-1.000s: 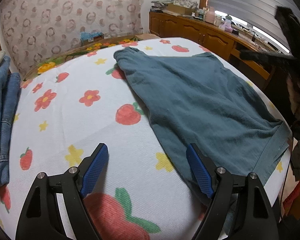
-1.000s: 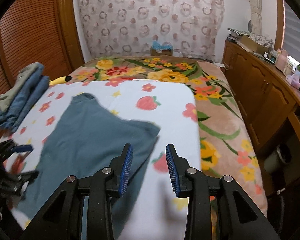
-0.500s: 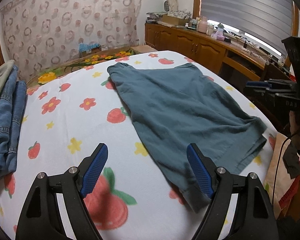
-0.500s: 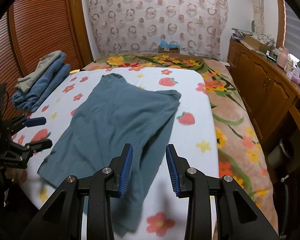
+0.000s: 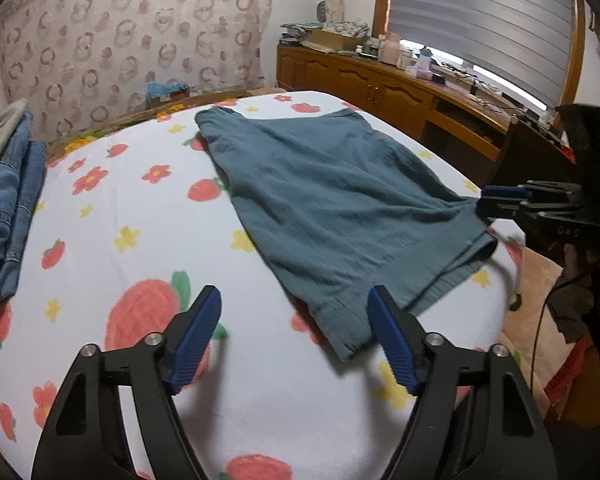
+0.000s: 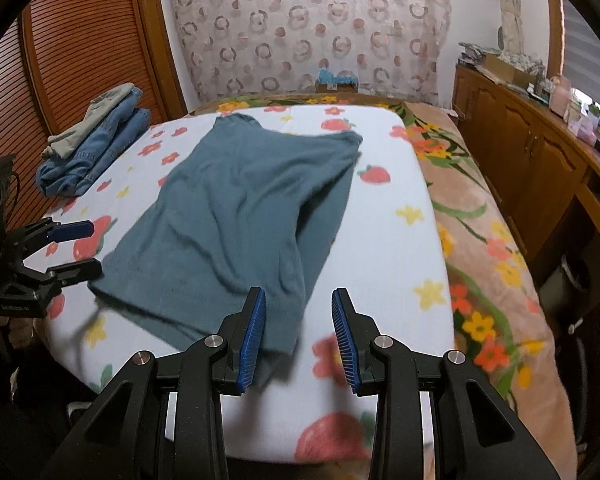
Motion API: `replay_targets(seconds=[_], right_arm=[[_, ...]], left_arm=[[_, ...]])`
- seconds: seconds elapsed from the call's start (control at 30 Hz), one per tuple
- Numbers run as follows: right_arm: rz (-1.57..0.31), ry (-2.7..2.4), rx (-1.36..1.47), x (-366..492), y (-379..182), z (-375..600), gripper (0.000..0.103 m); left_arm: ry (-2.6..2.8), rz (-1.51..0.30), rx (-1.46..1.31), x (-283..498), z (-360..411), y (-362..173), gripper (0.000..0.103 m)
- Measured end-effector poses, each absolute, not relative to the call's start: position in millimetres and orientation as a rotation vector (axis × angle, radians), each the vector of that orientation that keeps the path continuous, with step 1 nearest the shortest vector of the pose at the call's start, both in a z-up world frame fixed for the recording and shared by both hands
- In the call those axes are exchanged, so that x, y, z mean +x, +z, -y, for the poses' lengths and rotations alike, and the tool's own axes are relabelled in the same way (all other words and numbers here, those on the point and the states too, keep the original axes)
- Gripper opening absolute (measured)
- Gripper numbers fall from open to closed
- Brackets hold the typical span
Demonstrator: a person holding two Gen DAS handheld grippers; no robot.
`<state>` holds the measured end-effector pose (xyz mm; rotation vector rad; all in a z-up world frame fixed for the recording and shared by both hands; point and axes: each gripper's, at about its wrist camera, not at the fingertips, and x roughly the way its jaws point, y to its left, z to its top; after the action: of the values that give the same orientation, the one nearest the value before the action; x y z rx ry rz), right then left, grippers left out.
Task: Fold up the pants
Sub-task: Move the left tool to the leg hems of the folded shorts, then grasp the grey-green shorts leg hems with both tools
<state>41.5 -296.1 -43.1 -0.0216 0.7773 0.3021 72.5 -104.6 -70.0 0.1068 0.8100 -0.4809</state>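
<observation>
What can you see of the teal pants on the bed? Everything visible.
The teal, soft knit-looking pants lie flat and lengthwise on the white strawberry-and-flower print sheet, not yet folded across, lightly wrinkled. A ribbed band runs along the near edge, where the near right corner is rucked up. Both grippers are open and hold nothing: the left gripper at the near left corner, the right gripper at the near right.

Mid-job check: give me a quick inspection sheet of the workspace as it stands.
Surface: bed with a strawberry-print sheet.
Job's things: teal pants spread flat, near edge rumpled.
Clutter: folded jeans pile at the far left of the bed.
Grippers: left gripper open, by the pants' near corner; right gripper open, over the near hem; neither holds cloth.
Cables: thin black cable hanging beside the right gripper.
Surroundings: wooden cabinets, patterned curtain, slatted wooden door.
</observation>
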Motion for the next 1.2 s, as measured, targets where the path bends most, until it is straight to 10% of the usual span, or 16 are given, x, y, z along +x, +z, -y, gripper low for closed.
replay_targets(seconds=[0.33,0.47,0.7,1.2], right_arm=[[-0.79,0.363,0.08,40.0,-50.5,299.8,0.036],[-0.768,0.376,0.08,36.1,-48.8,299.1,0.014],[-0.7,0.4,0.075,21.3,-30.9,294.3,0.01],[-0.759,0.374,0.069,10.9,-41.4,289.5,0.011]], left_arm=[[-0.561,-0.848,0.095,69.5,119.7,-78.6,0.057],[-0.558,-0.857,0.111,70.9,126.5,-83.8,0.053],[-0.579,-0.811,0.077,68.0,121.5,-73.8,0.023],[-0.576,-0.828,0.065,67.0,111.5,-74.1,0.022]])
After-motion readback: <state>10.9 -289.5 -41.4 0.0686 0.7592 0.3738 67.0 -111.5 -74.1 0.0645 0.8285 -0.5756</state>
